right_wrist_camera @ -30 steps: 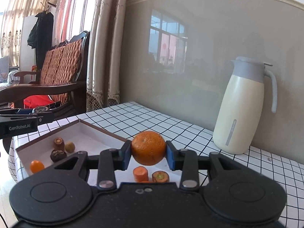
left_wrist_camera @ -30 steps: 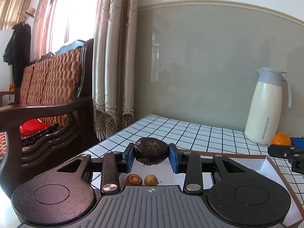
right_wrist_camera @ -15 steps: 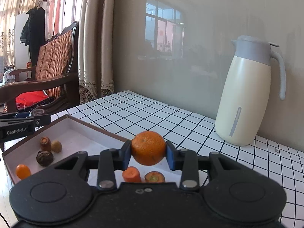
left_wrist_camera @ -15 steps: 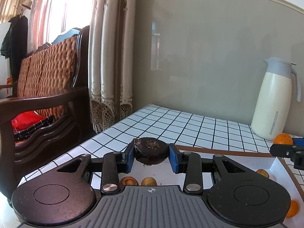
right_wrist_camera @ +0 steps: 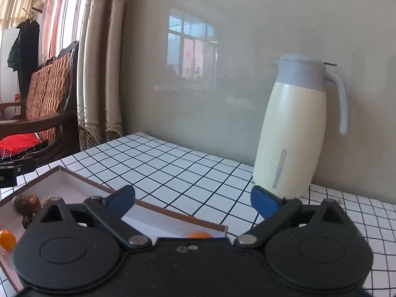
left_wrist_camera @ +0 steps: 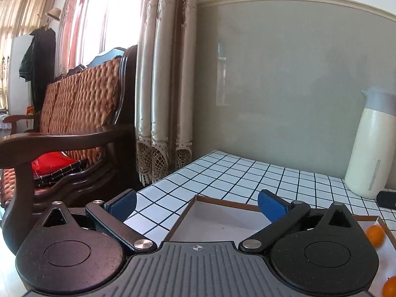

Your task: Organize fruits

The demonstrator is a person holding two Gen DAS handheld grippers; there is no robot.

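On the tiled desk [right_wrist_camera: 173, 170] lay one white tray [right_wrist_camera: 74, 185] holding two small orange fruits [right_wrist_camera: 7, 240], one brown rough-skinned fruit [right_wrist_camera: 27, 203] and an orange [right_wrist_camera: 198, 234]. Left hand-held gripper [left_wrist_camera: 196, 204] and right hand-held gripper [right_wrist_camera: 193, 199] both gaped wide, released, grasping nothing.

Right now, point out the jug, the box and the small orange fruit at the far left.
jug [right_wrist_camera: 292, 133], right wrist view, cream body.
box [right_wrist_camera: 173, 215], right wrist view, brown far rim.
small orange fruit [right_wrist_camera: 7, 240], right wrist view, its middle.
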